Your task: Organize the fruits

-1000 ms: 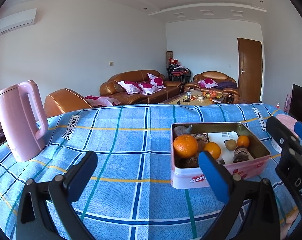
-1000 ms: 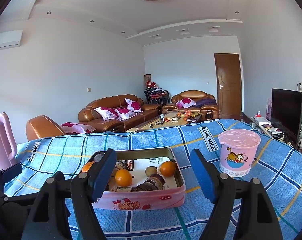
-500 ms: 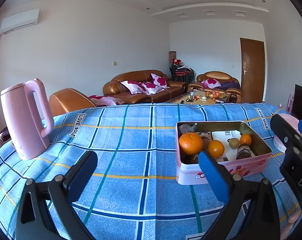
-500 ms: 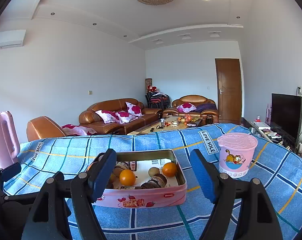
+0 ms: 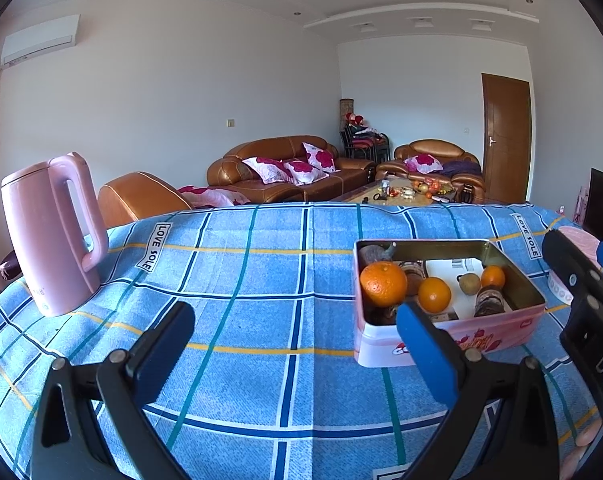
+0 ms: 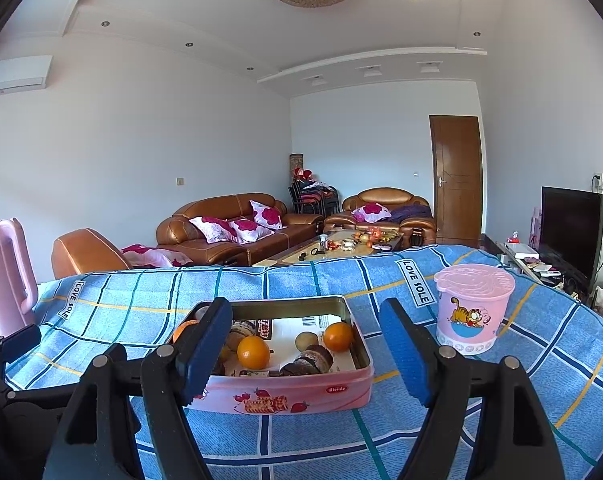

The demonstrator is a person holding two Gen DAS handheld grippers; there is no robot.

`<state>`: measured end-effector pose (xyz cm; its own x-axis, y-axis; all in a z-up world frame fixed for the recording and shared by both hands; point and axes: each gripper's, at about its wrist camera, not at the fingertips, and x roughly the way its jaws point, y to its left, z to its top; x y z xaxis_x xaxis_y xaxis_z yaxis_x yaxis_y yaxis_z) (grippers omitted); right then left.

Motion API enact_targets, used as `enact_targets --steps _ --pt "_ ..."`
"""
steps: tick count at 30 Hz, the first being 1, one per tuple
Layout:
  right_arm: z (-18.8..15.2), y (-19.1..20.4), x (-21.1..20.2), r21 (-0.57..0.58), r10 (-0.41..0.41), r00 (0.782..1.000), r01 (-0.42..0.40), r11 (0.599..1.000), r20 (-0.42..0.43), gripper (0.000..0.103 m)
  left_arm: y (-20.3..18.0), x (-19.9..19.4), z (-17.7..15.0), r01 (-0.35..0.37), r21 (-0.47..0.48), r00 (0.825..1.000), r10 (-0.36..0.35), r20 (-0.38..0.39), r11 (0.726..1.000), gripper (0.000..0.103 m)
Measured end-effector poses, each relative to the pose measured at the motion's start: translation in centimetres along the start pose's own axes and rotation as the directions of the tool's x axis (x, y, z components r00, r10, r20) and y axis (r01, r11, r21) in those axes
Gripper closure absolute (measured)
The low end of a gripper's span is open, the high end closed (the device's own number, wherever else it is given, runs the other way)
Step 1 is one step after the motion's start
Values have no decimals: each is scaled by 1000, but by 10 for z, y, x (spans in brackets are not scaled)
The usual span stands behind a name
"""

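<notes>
A: Both tools up over the table. The left gripper (image 5: 293,344) is spread wide with nothing between its blue pads, hanging above the blue checked tablecloth (image 5: 237,304).

B: And the pink tin (image 5: 453,336) sits off to its right; the right-hand finger (image 5: 421,344) overlaps the tin's near corner in this view, but whether they touch I cannot tell.

A: Over to the right gripper (image 6: 305,348), likewise gaping, holding nothing. The tin lies straight ahead of it, mostly framed between the two fingers, with the left finger covering its near left end.

B: Contents, please!

A: A rectangular metal box, gold inside, pink printed walls with strawberries. A big dimpled orange (image 5: 383,283) at the left end, a smaller smooth orange (image 6: 253,352) in the middle, another small one (image 6: 338,336) near the right wall, and a dull brownish round fruit (image 6: 306,341) just beside it. Dark round wrapped items lie among them on white paper.

B: Around the tin?

A: A glossy pink kettle (image 5: 51,236) well to the left, upright, and a lidded pink plastic tub (image 6: 471,308) with a cartoon cat to the right.
</notes>
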<state>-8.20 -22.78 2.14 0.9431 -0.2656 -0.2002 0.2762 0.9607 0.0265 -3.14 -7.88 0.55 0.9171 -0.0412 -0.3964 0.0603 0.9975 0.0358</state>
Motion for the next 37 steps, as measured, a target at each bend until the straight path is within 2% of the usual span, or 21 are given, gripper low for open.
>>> enact_targets --steps 22,27,37 --pt "-1 -1 2 -1 -6 1000 6 1000 -15 25 3 6 -1 2 -21 999 -3 -36 1000 0" --pt "-1 -1 2 -2 -7 1000 7 1000 -17 25 6 8 -1 23 -32 999 -25 -48 999 0" --pt "-1 -1 6 0 -31 999 31 1000 -37 25 1 4 -1 34 -12 999 -35 -27 999 0"
